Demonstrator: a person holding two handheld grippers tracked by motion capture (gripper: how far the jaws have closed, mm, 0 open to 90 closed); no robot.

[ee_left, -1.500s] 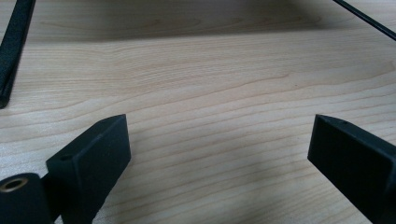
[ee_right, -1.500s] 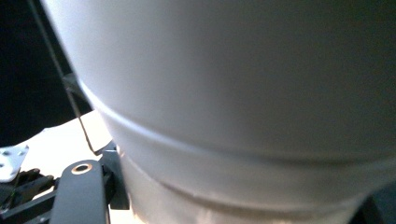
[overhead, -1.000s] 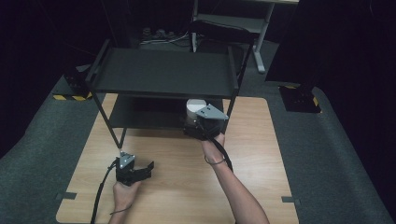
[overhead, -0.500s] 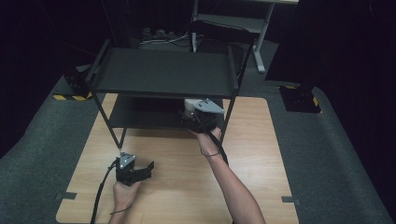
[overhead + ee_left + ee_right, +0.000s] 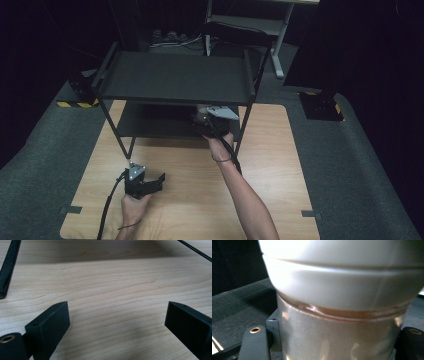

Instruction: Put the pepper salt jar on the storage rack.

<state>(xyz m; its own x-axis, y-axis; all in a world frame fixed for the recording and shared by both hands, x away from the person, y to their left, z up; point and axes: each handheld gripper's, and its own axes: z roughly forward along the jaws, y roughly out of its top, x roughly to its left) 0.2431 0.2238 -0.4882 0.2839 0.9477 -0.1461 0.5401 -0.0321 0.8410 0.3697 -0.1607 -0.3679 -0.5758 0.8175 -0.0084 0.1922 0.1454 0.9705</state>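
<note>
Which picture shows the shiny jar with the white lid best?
The right gripper view: the jar and its white lid sit close up between that gripper's jaws. The high view catches just a small pale bit under the shelf, ahead of the right gripper.

We seem to be in a lab or recording studio rather than a home. Black drapes or unlit walls close off the far side and both flanks, so the light falls mostly on the wooden tabletop (image 5: 190,200), which sits on grey carpet (image 5: 350,165). A bare black two-tier metal shelf (image 5: 175,77) stands at the table's far edge. Yellow-and-black hazard tape marks dark base plates at the left (image 5: 75,104) and right (image 5: 322,106). Beyond the shelf we see a pale metal desk frame (image 5: 250,20) and cables on the floor (image 5: 172,40).
</note>
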